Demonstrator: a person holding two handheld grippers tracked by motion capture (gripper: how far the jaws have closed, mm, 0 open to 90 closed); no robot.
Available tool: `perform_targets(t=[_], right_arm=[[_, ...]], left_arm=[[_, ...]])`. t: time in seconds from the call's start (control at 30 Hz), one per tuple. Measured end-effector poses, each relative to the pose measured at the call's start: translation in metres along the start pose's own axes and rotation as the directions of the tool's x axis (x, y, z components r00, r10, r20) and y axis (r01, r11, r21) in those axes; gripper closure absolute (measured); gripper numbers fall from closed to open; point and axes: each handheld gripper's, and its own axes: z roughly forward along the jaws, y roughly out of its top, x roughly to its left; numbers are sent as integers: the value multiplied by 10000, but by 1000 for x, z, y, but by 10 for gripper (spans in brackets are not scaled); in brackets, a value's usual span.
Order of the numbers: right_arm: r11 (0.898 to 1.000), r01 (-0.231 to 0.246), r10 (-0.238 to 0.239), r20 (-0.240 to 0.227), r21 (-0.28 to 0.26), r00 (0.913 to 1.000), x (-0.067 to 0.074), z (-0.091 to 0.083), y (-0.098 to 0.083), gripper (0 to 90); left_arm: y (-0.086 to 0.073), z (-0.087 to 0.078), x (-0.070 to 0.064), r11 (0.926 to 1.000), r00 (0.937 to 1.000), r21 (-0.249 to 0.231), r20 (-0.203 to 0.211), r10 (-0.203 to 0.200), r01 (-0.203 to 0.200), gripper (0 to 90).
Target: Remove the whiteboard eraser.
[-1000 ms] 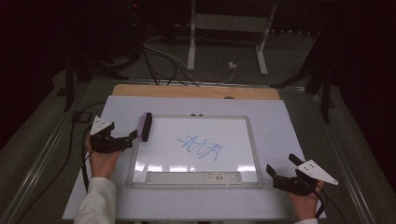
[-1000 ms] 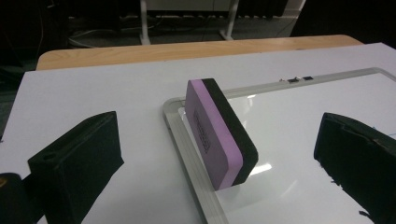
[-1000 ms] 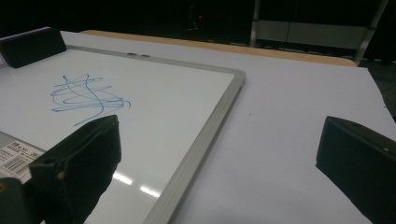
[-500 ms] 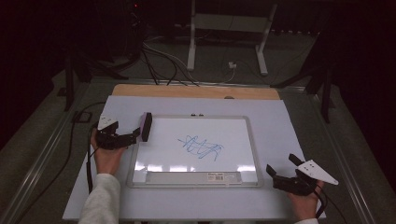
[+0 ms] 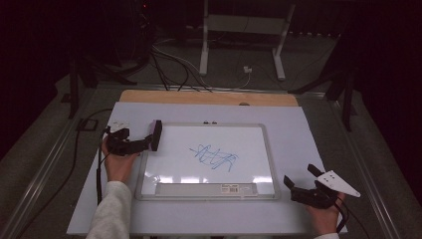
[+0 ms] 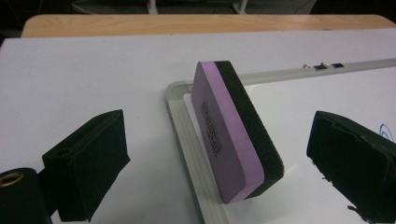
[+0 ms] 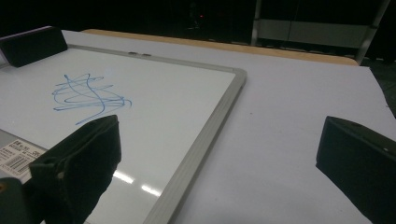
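Here the left gripper [image 5: 149,142] sits at the whiteboard's [image 5: 209,196] left frame with its jaws wide apart on either side of the eraser [image 6: 233,135]; they have just been closing a little, yet gaps show on both sides and neither pad touches it. The eraser stands on its long edge on the board's upper left corner, purple side toward the frame and black felt toward the blue scribble [image 5: 215,158]. The right gripper [image 5: 301,181] rests on the table right of the board, open and empty.
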Motion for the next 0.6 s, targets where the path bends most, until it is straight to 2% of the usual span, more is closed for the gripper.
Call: perform_targets(t=[0.43,0.6], right_arm=[[10000,-2,2,-11,14,10000,0,0,0,2],[10000,-22,22,-2,1,10000,0,0,0,2]], left_arm=[[1,12,4,9989,9993,259,10,-384,384,60],[2,16,3,9985,9992,388,39,-389,387,60]])
